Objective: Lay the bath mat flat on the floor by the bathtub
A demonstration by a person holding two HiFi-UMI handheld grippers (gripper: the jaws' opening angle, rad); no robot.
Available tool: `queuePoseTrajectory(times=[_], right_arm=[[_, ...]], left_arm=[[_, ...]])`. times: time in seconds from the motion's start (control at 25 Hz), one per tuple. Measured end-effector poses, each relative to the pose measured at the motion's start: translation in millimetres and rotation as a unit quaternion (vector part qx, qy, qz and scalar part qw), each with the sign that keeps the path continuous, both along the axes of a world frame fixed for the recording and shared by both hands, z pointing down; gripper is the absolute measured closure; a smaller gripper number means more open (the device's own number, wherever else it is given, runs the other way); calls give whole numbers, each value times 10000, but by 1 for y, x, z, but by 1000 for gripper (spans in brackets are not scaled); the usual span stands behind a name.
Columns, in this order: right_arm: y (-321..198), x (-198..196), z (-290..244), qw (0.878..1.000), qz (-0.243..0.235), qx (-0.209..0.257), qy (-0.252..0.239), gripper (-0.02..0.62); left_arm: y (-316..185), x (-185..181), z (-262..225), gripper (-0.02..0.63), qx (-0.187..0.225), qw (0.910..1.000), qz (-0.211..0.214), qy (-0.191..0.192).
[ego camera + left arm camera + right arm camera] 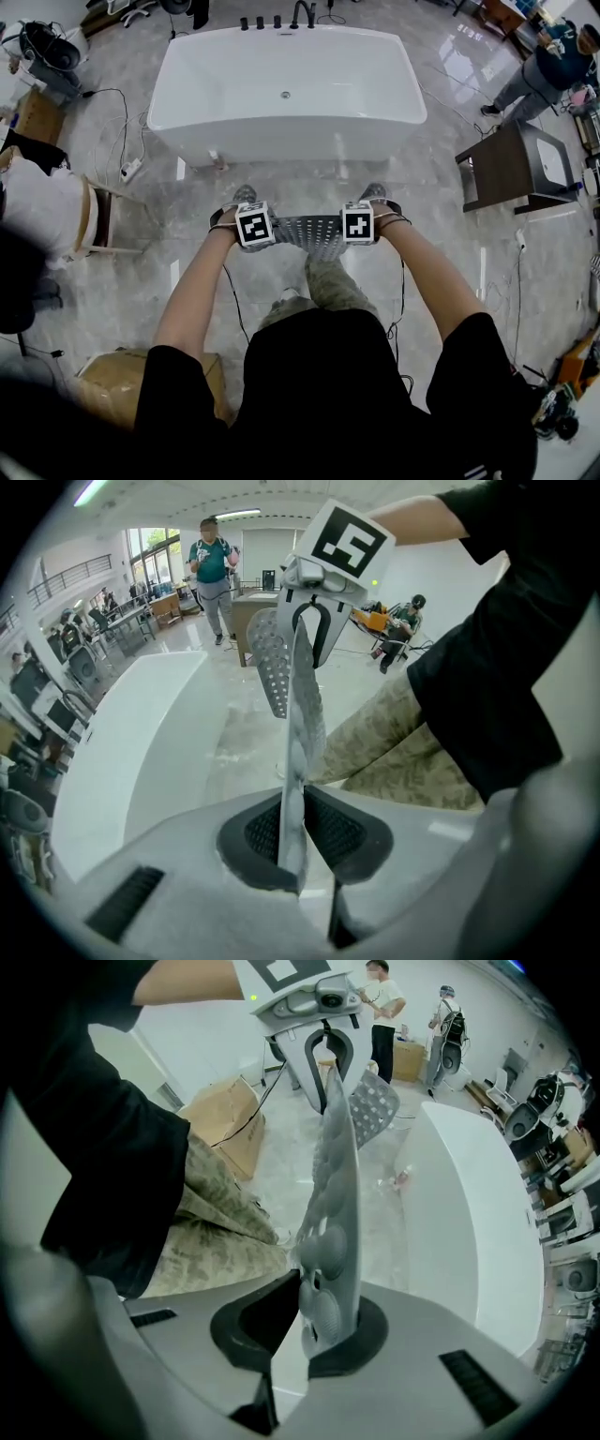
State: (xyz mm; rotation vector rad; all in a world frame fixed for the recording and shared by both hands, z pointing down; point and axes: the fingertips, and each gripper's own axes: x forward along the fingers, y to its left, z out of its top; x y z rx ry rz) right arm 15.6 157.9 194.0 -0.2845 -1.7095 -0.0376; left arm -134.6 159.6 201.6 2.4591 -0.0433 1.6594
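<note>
A: While we grip with both tools, where do we have the bath mat point(314, 234)?

B: Strung between them, off the floor point(150, 234). Our left tool point(292, 846) is clamped on one short end and our right tool point(314, 1321) on the other, with the pads of each pressed onto the grey sheet.

A: And which way does its long axis run?

B: Straight from one tool to the other, side to side in front of us. That is roughly parallel with the near wall of the bathtub point(286, 89), which lies just beyond the tools.

A: How does it sit?

B: Along either tool's jaws we see it edge-on at the pads, and farther out its dotted face turns into view. From above, we see the perforated face, its middle bowed back toward our legs.
</note>
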Motion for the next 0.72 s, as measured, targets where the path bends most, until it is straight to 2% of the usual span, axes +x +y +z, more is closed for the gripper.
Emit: queuePoseTrajectory(times=[0.24, 0.44, 0.56, 0.72], right_arm=[[-56, 4, 23, 9998, -97, -114, -142, 571], [-104, 22, 46, 9990, -417, -136, -96, 571], [-138, 26, 58, 9988, -443, -174, -149, 571], [-166, 24, 85, 9987, -287, -333, -251, 571]], left_arm=[[-44, 5, 15, 577, -155, 9990, -409, -99], [-81, 21, 42, 577, -322, 9923, -1198, -25], [-113, 26, 53, 577, -340, 9868, -1585, 14], [-141, 23, 75, 577, -379, 9845, -1698, -224]])
